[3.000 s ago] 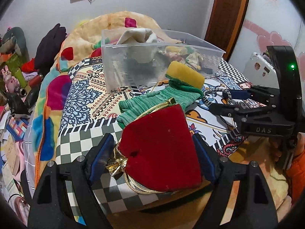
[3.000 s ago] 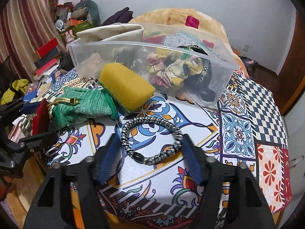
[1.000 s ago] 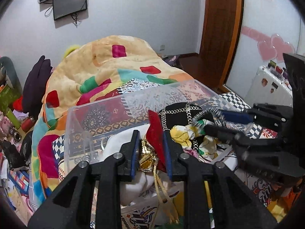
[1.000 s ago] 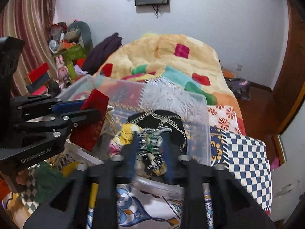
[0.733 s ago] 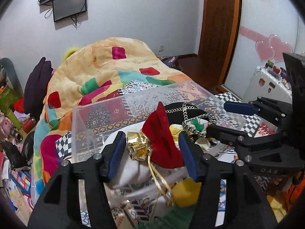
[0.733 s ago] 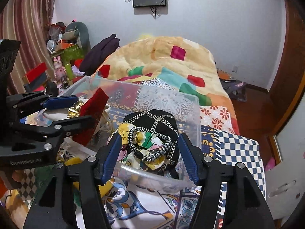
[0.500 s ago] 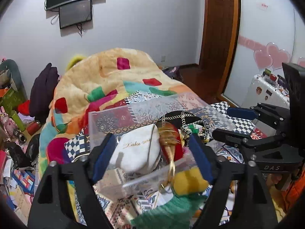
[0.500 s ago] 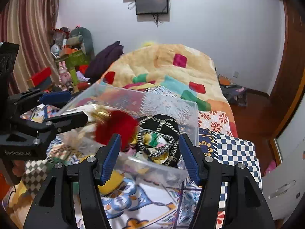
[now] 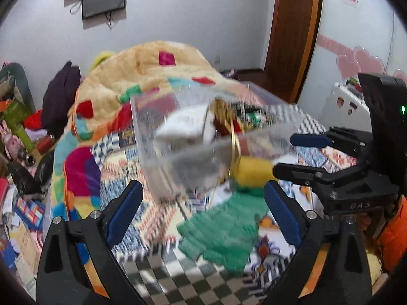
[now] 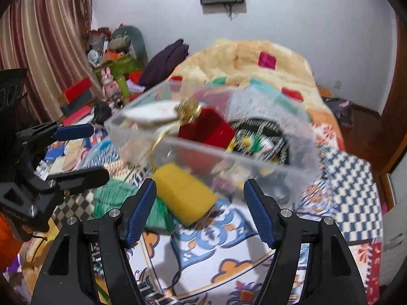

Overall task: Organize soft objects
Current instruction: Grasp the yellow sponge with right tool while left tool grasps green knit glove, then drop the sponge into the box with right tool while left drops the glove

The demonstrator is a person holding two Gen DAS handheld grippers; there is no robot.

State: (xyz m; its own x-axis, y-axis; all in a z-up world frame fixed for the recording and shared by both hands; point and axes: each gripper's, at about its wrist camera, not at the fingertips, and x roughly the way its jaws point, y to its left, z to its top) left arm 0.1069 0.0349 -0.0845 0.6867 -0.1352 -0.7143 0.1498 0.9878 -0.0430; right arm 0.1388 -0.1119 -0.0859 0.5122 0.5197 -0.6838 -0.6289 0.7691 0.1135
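A clear plastic bin (image 9: 178, 150) (image 10: 254, 162) stands on the patterned bed cover. Inside lie a red velvet pouch (image 10: 207, 131) with gold cord, a white cloth (image 9: 183, 124) and a black chained item (image 10: 262, 127). In front of the bin lie a yellow sponge (image 9: 251, 169) (image 10: 184, 194) and a green knit cloth (image 9: 223, 231) (image 10: 112, 195). My left gripper (image 9: 201, 214) is open and empty, back from the bin. My right gripper (image 10: 199, 209) is open and empty above the sponge. Each gripper shows in the other's view. Both views are blurred.
A yellow patchwork blanket (image 9: 157, 61) is heaped behind the bin. Toys and boxes (image 10: 109, 58) crowd the left side by a curtain. A wooden door (image 9: 295, 33) and a white case (image 9: 343, 104) stand at the right. A checkered cover (image 10: 353, 178) lies right of the bin.
Both grippers carried their items over the bin and opened. The red pouch and the braided bracelet dropped into it. Both grippers have since pulled back and down, empty.
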